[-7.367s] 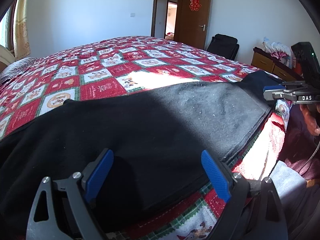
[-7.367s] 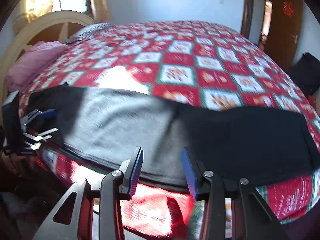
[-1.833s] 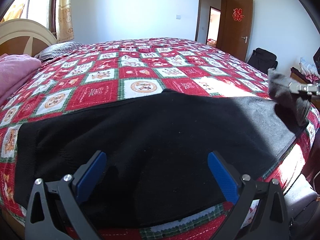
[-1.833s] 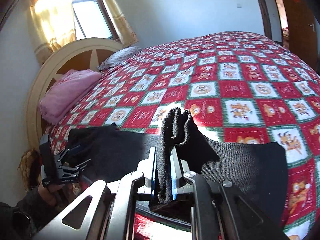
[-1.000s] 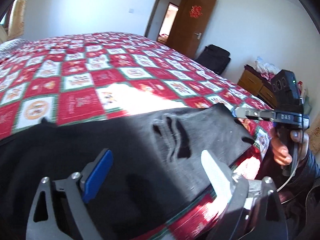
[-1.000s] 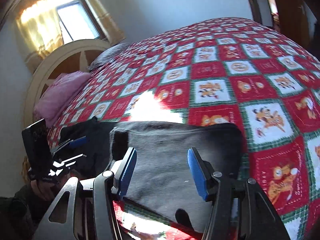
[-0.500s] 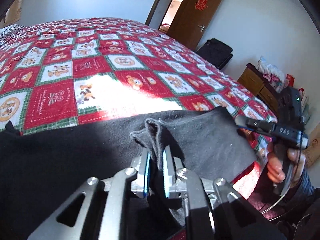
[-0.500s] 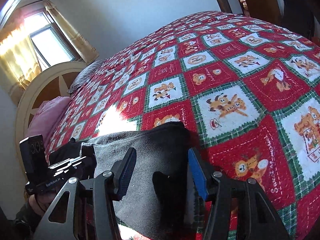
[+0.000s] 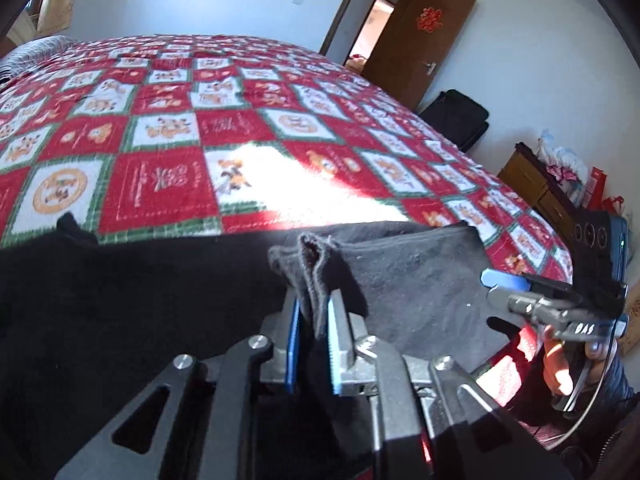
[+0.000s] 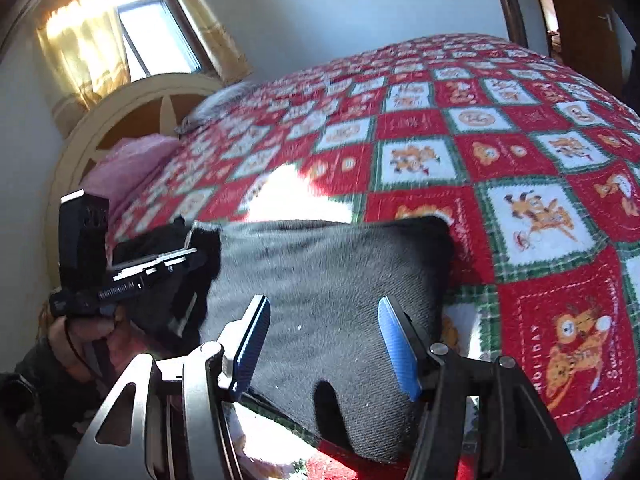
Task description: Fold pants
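Sunlit bedroom: a bed under a red, white and green patchwork quilt (image 9: 168, 184) fills both views, with a brown door (image 9: 424, 36) at about one o'clock in the left wrist view and a cream arched headboard (image 10: 132, 120) at ten o'clock in the right wrist view.

Black pants (image 9: 120, 312) lie flat along the near edge of the bed, already doubled into a shorter, thicker stack, their far edge meeting a bright patch of sun on the quilt.

In the left wrist view the left gripper (image 9: 314, 344) pinches a bunched ridge of the pants between its blue pads, and the cloth stands up in a wrinkled peak above them; the jaws are opening slightly, yet fabric is still caught there. The right gripper (image 10: 324, 344) hovers over the pants' right end with its jaws spread and widening, nothing between them.

By the look of it, the cloth is soft, fleecy and limp: light to lift, but it sags and creases wherever it hangs unsupported, and the layers may slide apart. A sound hold would probably be at the outer corners, taking all layers together, one gripper per corner.
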`<state>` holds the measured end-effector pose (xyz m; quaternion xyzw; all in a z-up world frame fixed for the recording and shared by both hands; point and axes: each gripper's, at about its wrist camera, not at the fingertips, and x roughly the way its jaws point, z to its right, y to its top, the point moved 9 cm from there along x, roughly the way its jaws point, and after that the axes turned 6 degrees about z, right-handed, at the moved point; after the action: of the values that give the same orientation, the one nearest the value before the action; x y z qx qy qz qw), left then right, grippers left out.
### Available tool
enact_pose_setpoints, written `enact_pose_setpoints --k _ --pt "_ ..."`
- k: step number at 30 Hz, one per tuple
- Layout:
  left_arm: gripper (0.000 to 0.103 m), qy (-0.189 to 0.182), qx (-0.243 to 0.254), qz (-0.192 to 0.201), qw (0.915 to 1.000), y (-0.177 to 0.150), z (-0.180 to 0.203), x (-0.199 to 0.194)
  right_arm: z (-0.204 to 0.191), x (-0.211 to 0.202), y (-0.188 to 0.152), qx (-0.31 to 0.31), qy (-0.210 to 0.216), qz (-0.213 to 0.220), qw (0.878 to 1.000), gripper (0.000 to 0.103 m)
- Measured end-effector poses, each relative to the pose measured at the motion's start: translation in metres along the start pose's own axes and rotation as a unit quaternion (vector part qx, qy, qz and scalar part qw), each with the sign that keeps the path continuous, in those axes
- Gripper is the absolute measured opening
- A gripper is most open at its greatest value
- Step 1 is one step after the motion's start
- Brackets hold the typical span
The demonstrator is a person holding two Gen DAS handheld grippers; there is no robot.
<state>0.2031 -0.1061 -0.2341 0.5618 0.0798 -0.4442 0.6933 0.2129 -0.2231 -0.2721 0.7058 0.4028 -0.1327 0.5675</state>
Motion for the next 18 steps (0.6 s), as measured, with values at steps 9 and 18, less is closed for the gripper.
enact_pose_setpoints --k 9,18 --pt "0.044 0.010 0.020 0.016 0.9996 -0.005 0.006 -0.005 -0.005 -0.012 0.026 -0.020 -0.007 0.046 0.999 0.059" --pt "0.053 0.011 0.022 0.018 0.9995 -0.006 0.007 -0.007 0.026 0.017 0.038 0.004 -0.047 0.018 0.999 0.059"
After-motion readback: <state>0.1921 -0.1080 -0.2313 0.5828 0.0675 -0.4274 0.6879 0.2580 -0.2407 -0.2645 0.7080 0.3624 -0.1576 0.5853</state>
